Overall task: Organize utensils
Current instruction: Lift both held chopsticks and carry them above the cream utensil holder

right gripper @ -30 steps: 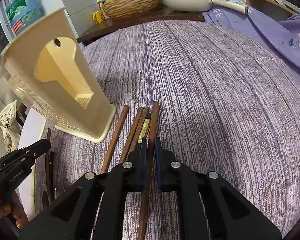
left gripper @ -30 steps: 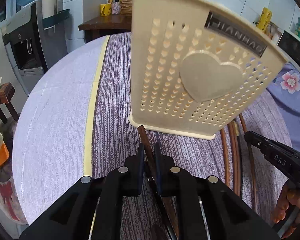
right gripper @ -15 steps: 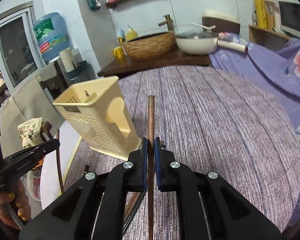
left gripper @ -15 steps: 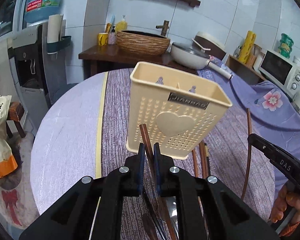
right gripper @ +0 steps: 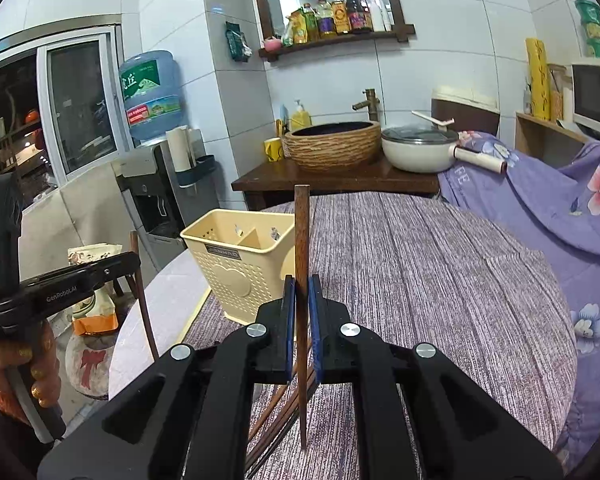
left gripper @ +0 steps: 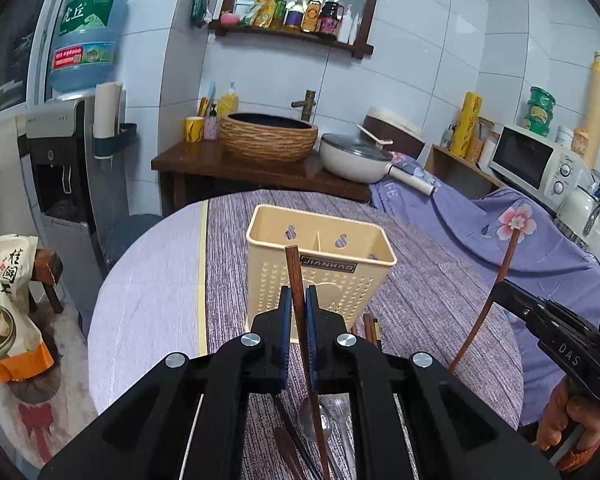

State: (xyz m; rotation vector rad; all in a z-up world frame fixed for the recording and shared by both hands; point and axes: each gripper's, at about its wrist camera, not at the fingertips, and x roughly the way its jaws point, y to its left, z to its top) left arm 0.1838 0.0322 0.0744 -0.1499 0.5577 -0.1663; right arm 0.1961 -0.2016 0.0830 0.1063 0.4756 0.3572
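Observation:
My left gripper (left gripper: 299, 300) is shut on a brown wooden chopstick (left gripper: 294, 276), held upright above the table in front of the cream utensil holder (left gripper: 320, 256). My right gripper (right gripper: 301, 289) is shut on another brown chopstick (right gripper: 301, 236), also upright, with the utensil holder (right gripper: 236, 256) to its left. Each view shows the other gripper holding its stick: the right gripper (left gripper: 500, 286) at the right edge, the left gripper (right gripper: 134, 258) at the left edge. More chopsticks (right gripper: 276, 404) lie on the table under the right gripper. A metal spoon (left gripper: 314, 424) and other utensils lie under the left gripper.
The round table (right gripper: 420, 264) has a purple striped cloth. Behind it stand a wooden counter with a woven basin (left gripper: 268, 136) and a white pan (left gripper: 356, 158). A water dispenser (left gripper: 72, 168) is at the left, a microwave (left gripper: 536, 160) at the right.
Both grippers have risen from the table, each lifting a chopstick clear of the surface and tilting it upright. The utensil holder now looks smaller and farther below.

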